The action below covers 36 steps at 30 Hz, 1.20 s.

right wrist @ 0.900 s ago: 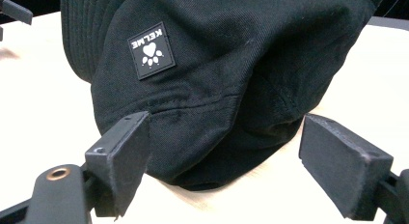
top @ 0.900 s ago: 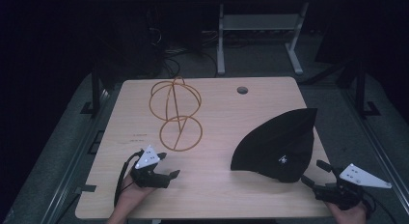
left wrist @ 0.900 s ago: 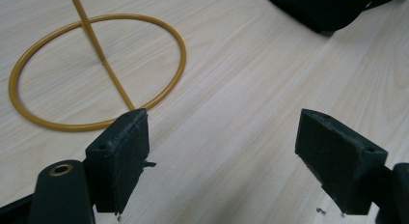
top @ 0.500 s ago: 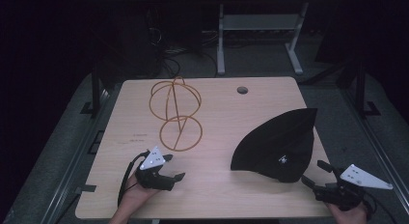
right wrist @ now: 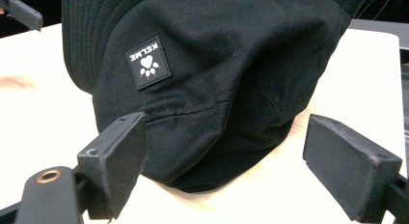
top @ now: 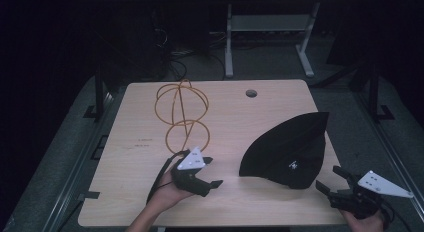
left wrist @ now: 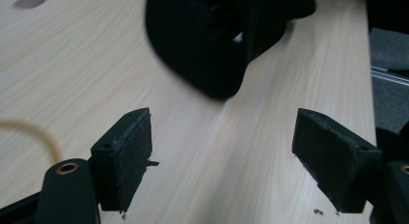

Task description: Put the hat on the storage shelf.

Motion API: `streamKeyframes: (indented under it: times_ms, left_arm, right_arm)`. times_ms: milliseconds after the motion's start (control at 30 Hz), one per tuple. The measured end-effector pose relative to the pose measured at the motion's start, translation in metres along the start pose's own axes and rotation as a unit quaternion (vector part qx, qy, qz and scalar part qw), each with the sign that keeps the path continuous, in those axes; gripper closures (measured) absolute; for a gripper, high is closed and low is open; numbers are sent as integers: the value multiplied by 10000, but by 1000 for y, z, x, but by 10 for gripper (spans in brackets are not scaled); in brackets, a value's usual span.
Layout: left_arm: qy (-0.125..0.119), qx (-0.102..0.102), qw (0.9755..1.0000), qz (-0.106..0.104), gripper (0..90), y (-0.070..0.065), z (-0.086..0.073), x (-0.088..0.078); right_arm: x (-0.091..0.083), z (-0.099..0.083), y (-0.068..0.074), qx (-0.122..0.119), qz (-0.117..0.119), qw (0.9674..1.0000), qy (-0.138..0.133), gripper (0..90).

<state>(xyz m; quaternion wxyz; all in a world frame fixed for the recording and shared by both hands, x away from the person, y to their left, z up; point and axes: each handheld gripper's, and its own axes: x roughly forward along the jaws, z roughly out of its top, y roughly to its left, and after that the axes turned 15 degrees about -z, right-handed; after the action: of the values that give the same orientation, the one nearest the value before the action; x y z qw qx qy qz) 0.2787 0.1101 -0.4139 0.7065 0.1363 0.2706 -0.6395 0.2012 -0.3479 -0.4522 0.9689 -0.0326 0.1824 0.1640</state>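
Approach step: I bring both wide-open grippers, left gripper (top: 212,172) and right gripper (top: 330,181), toward the black cap (top: 290,149). Next I'd pinch its near edge.

The left tongs (top: 214,171) sit in the person's left hand (top: 167,192), whose forearm comes in from the bottom edge of the high view and angles up and to the right. Their grey three-cornered plate faces up, and the two black jaws point rightward, spread wide with nothing between the pads (left wrist: 126,154) — a cable loops off behind the hand. The right tongs (top: 331,179) are gripped in the right hand (top: 367,223) at the lower right corner, plate up, jaws aimed to the upper left — also standing wide apart, pads (right wrist: 118,159) touching nothing.
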Motion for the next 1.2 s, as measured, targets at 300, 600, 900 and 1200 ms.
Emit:
streamKeyframes:
  times_ms: [300,600,900,1200]
  left_arm:
    - [237,218,9986,-418,261,6,33,44]
    - [495,94,9967,-641,376,15,44,70]
    - [545,284,9960,-647,692,15,46,82]
    - [329,216,9960,-798,833,16,48,79]
  right_arm:
    - [0,1,2,-43,47,10000,12,147]
    - [1,1,1,-7,78,10000,35,147]
    - [6,2,1,30,80,9999,66,147]
    - [20,11,0,141,112,9998,124,154]
